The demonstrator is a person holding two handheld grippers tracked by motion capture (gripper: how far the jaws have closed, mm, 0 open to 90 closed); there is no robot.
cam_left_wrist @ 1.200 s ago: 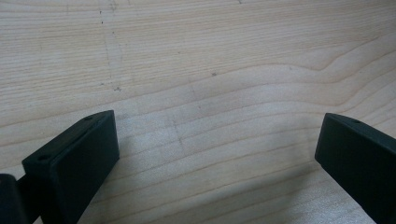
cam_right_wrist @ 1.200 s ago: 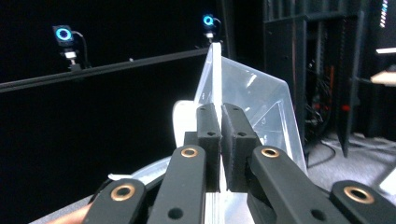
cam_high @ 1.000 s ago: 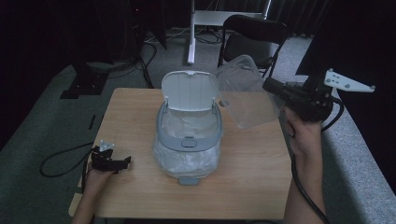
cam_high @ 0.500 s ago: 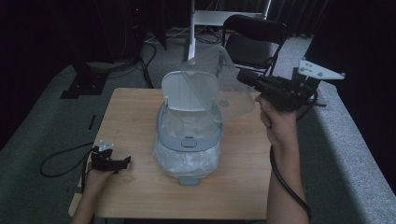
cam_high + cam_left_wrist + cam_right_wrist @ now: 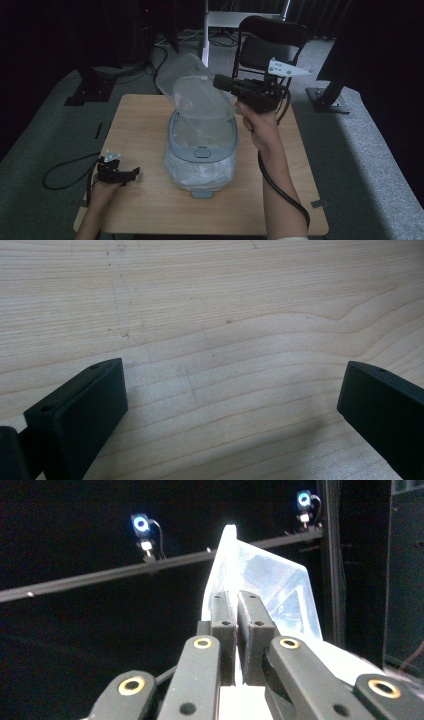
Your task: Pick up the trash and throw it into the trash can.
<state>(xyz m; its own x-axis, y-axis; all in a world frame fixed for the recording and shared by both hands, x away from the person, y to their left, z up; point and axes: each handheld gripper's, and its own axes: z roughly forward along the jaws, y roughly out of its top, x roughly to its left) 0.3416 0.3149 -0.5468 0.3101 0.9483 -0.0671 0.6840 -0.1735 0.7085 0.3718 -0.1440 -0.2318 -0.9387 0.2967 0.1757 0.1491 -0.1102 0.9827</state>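
Observation:
A grey-blue lidded bin (image 5: 202, 160) stands mid-table with its lid raised and a plastic liner bulging around its body. Over its open top hangs a clear plastic container (image 5: 195, 95), tilted, with my right gripper (image 5: 220, 82) shut on its rim from the right. In the right gripper view the two jaws (image 5: 236, 605) are pressed together on the container's thin wall (image 5: 270, 590). My left gripper (image 5: 132, 172) rests low at the table's left front, open. In the left gripper view its jaws (image 5: 235, 390) stand wide apart with bare wood between them.
The wooden table (image 5: 140, 120) has free surface left and right of the bin. A black folding chair (image 5: 272, 37) and a white stand post (image 5: 205, 30) are behind the table. A cable (image 5: 65, 170) loops on the floor at left.
My right gripper has carried the clear container leftward, from beside the bin's right to above its open top. The left gripper has stayed put.

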